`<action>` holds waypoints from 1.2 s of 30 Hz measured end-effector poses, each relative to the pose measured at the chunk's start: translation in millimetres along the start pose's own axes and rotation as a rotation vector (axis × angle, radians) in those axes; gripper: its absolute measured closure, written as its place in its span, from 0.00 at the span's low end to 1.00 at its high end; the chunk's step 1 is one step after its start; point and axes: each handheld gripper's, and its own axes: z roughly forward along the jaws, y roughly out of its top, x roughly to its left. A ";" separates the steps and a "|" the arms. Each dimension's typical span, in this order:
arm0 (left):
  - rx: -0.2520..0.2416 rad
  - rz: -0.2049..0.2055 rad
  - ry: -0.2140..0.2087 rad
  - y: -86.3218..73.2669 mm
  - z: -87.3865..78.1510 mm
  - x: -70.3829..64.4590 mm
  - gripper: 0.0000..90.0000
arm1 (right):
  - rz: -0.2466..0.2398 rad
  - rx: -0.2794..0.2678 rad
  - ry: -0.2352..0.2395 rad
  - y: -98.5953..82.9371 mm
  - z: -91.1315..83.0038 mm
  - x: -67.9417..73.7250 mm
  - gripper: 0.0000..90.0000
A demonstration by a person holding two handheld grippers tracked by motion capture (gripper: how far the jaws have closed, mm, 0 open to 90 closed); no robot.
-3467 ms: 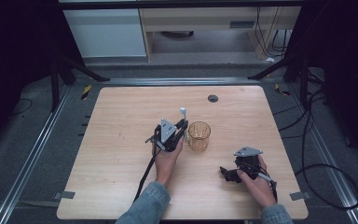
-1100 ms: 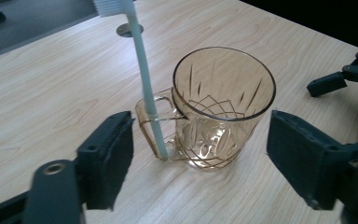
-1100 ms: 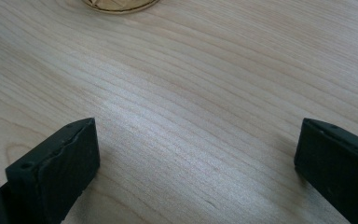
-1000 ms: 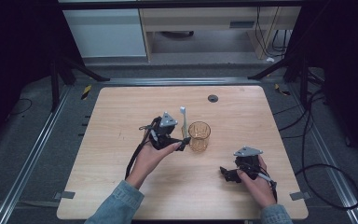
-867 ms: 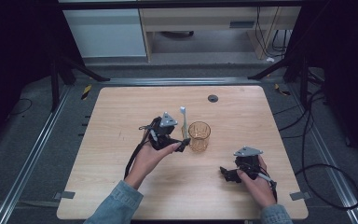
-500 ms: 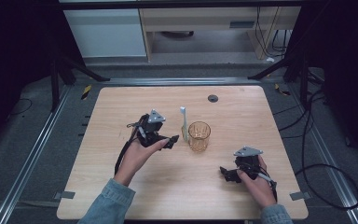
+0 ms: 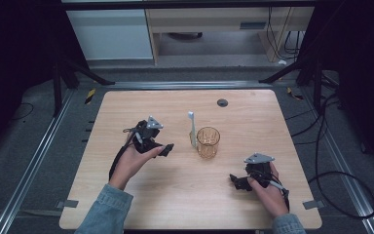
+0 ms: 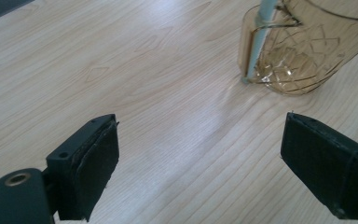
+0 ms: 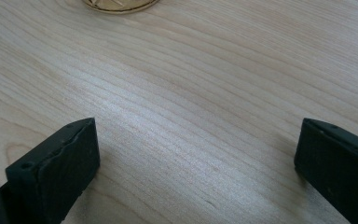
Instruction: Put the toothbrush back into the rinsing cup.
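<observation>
Your left gripper [image 7: 167,148] sits left of the amber glass [image 7: 208,142], jaws spread wide, nothing between them. The glass stands upright mid-table [image 7: 126,107]; a white toothbrush [image 7: 192,127] leans upright in it, against its left rim. Your right gripper [image 7: 235,181] rests near the table's front right, jaws likewise spread, empty.

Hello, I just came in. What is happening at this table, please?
A person sits at a wooden table with a two-jaw gripper in each hand. An amber patterned glass stands near the middle, and a pale toothbrush stands in it, leaning on the rim. The left gripper is beside the glass, apart from it, with jaws wide open and empty. The right gripper rests low near the front right, also open, holding nothing.
</observation>
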 end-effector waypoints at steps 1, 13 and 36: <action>0.004 -0.004 0.006 -0.9 -1.2 2.4 0.12 | 0.000 0.000 0.000 0.0 0.0 0.0 0.00; 0.105 -0.060 0.054 -26.7 -3.0 39.3 0.10 | 0.000 0.000 0.000 0.0 0.0 0.0 0.00; 0.202 -0.194 0.138 -77.5 -2.3 98.9 0.09 | 0.000 0.000 0.000 0.0 0.0 0.1 0.00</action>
